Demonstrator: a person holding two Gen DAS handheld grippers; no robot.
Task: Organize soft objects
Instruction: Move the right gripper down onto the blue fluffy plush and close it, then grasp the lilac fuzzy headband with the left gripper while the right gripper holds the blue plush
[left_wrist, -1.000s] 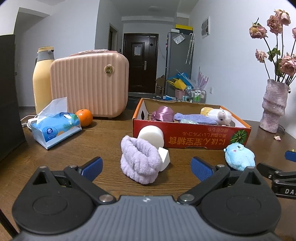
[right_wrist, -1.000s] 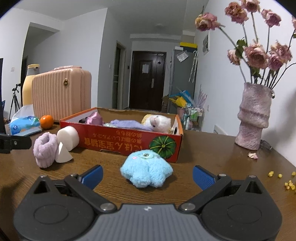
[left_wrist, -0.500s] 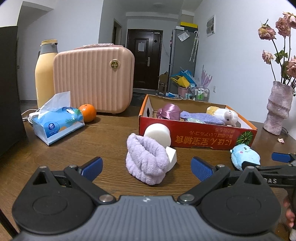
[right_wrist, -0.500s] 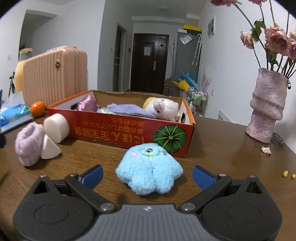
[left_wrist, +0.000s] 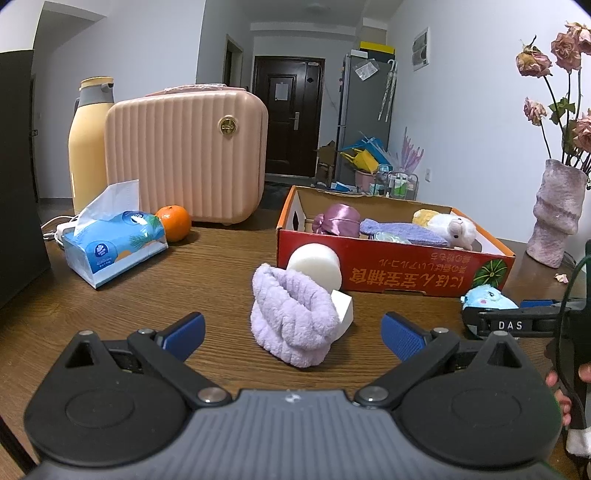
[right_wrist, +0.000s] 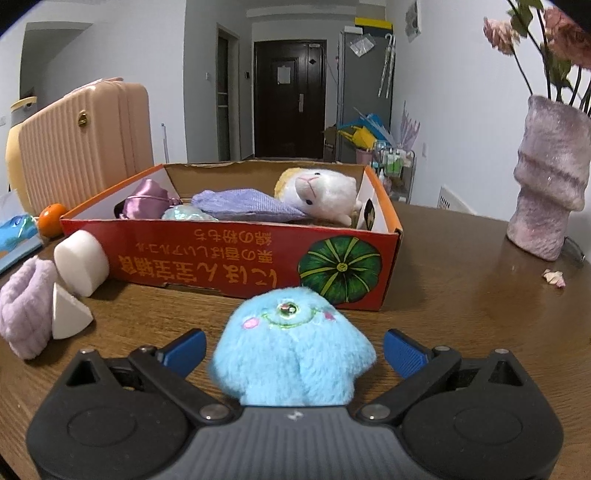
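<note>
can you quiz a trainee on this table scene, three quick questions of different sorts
1. True or false: the blue plush lies inside the red box.
2. What sits between the right gripper's closing jaws?
A. orange
B. blue plush
C. vase
3. Fill in: the lilac towel roll lies in front of the open ____ gripper.

Key
1. False, it lies on the table before the box.
2. B, pads not yet pressing.
3. left
</note>
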